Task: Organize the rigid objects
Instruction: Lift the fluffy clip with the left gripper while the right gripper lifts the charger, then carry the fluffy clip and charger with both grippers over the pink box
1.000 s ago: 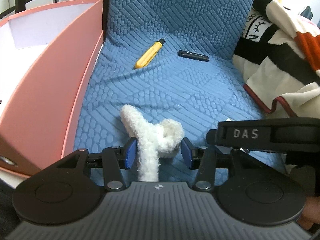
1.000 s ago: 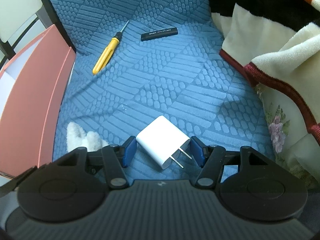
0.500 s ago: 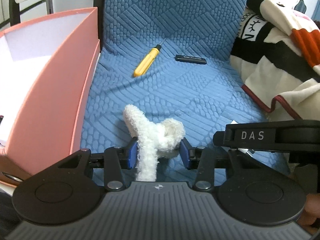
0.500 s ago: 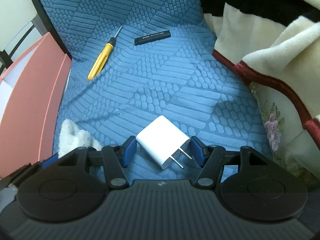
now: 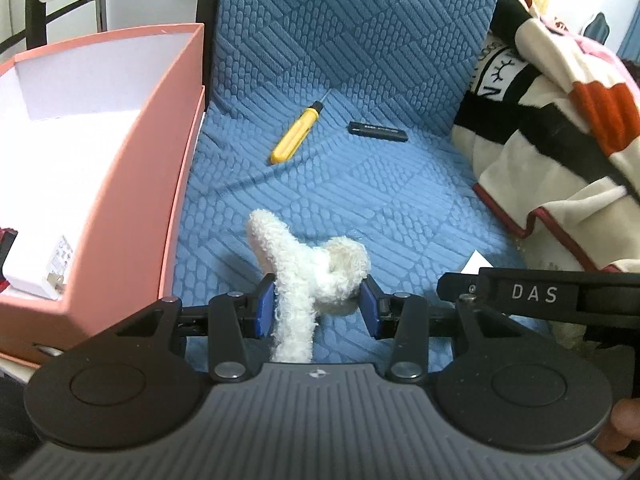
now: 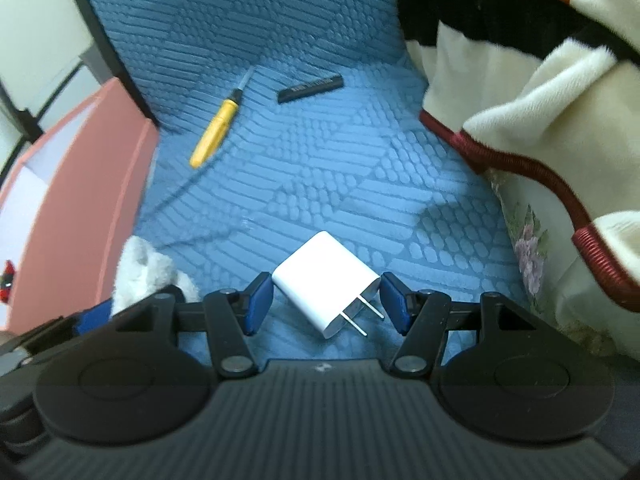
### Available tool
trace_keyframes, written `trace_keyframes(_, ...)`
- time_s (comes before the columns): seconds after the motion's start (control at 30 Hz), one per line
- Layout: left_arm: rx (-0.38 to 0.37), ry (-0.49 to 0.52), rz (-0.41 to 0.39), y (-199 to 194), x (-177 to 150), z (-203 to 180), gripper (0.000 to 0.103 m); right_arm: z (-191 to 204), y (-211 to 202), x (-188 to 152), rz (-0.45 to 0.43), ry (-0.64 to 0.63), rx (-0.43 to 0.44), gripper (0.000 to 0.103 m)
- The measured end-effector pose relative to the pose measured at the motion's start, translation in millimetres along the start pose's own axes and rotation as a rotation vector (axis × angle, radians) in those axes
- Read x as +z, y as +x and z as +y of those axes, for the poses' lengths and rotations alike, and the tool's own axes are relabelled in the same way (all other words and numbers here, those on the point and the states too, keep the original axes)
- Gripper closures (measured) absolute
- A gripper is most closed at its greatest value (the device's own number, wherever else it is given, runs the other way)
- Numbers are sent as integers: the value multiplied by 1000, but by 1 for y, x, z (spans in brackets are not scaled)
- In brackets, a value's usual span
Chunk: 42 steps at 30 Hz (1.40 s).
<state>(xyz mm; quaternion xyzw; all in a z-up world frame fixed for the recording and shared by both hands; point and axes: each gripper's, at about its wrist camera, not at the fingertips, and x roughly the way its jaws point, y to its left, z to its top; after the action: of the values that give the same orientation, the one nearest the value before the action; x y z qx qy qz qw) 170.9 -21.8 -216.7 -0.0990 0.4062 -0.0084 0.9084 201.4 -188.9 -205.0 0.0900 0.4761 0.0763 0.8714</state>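
My left gripper (image 5: pixel 316 304) is shut on a white fluffy knotted thing (image 5: pixel 296 272), its blue pads pressing both sides just above the blue quilted seat (image 5: pixel 360 200). The right gripper (image 6: pixel 326 304) is shut on a white plug charger (image 6: pixel 324 280), prongs pointing back toward the camera. The fluffy thing (image 6: pixel 144 268) also shows at the lower left of the right wrist view. A yellow screwdriver (image 5: pixel 294 140) (image 6: pixel 214 130) and a black stick (image 5: pixel 378 132) (image 6: pixel 310 88) lie at the back of the seat.
A pink box (image 5: pixel 152 184) (image 6: pixel 80 184) with a white inside stands on the left, holding another white charger (image 5: pixel 36 272). A striped blanket (image 5: pixel 560 120) (image 6: pixel 520 100) is piled on the right. A black housing marked DAS (image 5: pixel 536 294) crosses the left view's right side.
The left view has tilted, so more of the box's inside shows. The right view has swung slightly. The fluffy thing and the charger kept their places between the pads.
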Motion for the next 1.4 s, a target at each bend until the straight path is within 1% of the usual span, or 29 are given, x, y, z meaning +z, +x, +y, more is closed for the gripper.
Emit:
trace_keyframes(0.07,-3,-6,2,-7,0,1,54,2,-7,-1,-16,-29,7,41)
trace_keyframes(0.17,-16,-14,10,-15,0,0,54,1,-15,-5,-18,-40,17,41)
trace_keyframes(0.3,-14,17,16,-24,0,-7,54,-1,-19,-10,-9,-47,34,41)
trace_keyframes(0.43,-24,22,28,-32,-2,-7,54,0,-22,-14,-3,-57,43,41)
trace_keyframes(0.6,-53,-18,37,-47,-1,2,54,8,-28,-14,-3,-83,61,41)
trace_keyframes(0.73,-66,-1,19,-63,12,8,54,17,-39,-10,-18,-90,79,41)
trace_keyframes(0.87,-72,13,0,-80,31,16,54,31,-54,-1,-57,-100,95,41)
trace_keyframes(1.03,-85,-6,-11,-94,54,31,54,56,-69,13,-99,-126,111,41)
trace_keyframes(1.4,-77,-38,-84,-129,97,71,54,107,-98,49,-193,-173,171,41)
